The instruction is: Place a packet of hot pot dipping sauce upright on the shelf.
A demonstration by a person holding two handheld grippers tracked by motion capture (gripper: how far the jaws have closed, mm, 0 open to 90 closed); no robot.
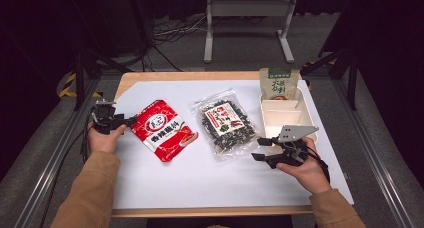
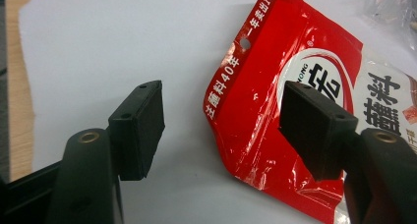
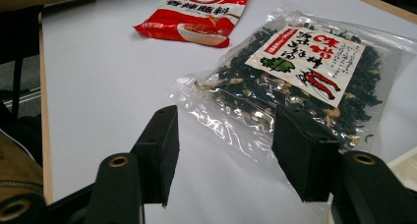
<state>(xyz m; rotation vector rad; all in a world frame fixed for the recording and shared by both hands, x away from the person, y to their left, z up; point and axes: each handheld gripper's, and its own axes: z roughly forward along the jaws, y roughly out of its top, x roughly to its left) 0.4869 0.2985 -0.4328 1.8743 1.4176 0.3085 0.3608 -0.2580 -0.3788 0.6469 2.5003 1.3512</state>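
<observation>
Now your left gripper [image 2: 221, 130] sits at the red pouch's [image 2: 275, 111] corner, jaws wide, gripping nothing. Your right gripper [image 3: 226, 150] faces the clear seaweed bag [image 3: 295, 81], jaws wide too.

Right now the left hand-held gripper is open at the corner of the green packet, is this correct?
Not the green one. In the left gripper view, the left hand-held gripper is open at the corner of the red packet. The green packet stands far off in the white tray.

I count three snack packets on bench [image 1: 165, 77]: one red sachet [image 1: 164, 130], one clear bag of dark dried bits [image 1: 227, 123], one green pouch [image 1: 279, 83]; one white compartment tray [image 1: 286, 119]
</observation>
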